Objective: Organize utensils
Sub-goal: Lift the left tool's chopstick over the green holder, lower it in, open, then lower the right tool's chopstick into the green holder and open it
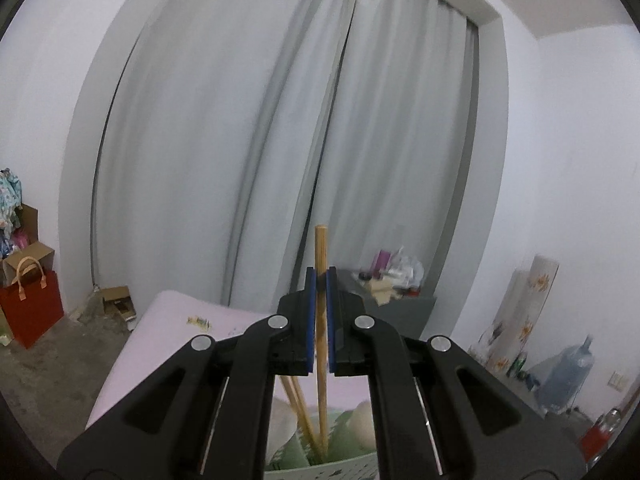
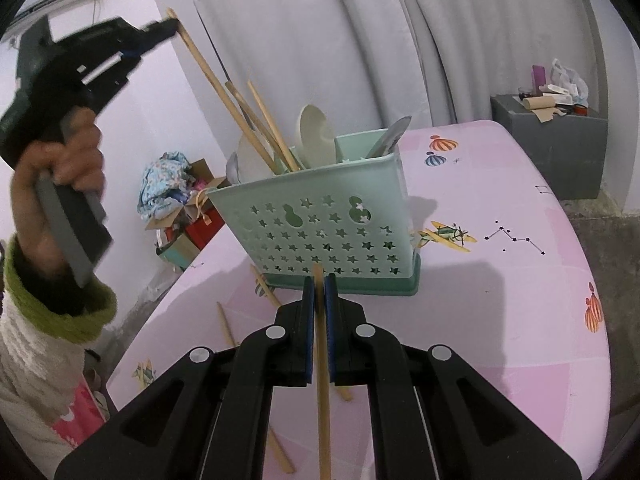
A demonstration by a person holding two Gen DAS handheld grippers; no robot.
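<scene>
A mint-green caddy (image 2: 320, 220) with star holes stands on the pink table (image 2: 500, 280); it holds several wooden chopsticks and pale spoons (image 2: 318, 136). My left gripper (image 1: 320, 276) is shut on a wooden chopstick (image 1: 321, 248) near its top end, and the stick's lower end reaches down into the caddy (image 1: 340, 468). In the right wrist view that same left gripper (image 2: 172, 26) hangs high at the upper left, held by a hand, gripping the long slanted chopstick (image 2: 216, 84). My right gripper (image 2: 319, 280) is shut on another chopstick (image 2: 322, 380) just in front of the caddy.
Loose chopsticks (image 2: 226, 326) lie on the table left of my right gripper. A grey cabinet (image 2: 552, 148) with clutter stands behind the table. Bags and boxes (image 2: 180, 200) sit on the floor at the left. Curtains (image 1: 280, 120) hang behind.
</scene>
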